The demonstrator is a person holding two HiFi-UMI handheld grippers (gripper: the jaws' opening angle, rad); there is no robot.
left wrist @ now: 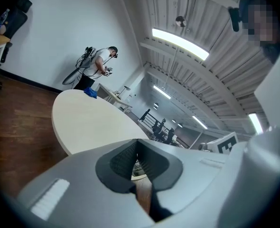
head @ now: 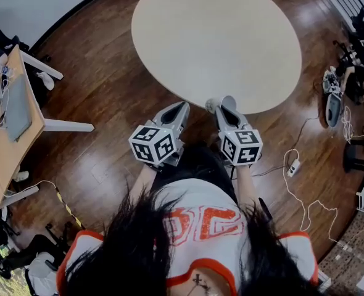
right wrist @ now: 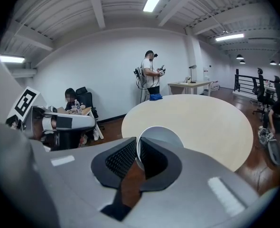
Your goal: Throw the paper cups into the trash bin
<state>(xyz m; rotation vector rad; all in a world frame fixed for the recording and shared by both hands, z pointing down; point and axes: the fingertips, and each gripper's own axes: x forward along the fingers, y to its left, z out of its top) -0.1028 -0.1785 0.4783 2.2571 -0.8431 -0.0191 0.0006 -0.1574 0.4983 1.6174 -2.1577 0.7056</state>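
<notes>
Ceiling strip lights [left wrist: 180,43] above the round table [left wrist: 90,120] give bright, even light; shadows around the table are soft; both gripper views bend and darken at their rims; the right gripper [right wrist: 136,146] body blurs.

Right claw [right wrist: 136,144] clamps paper cup [right wrist: 160,134] rim; round table [right wrist: 201,115] beyond.

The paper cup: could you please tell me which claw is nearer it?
Right. The right claw grips the paper cup; the left claw, shut and empty, sits to its left.
</notes>
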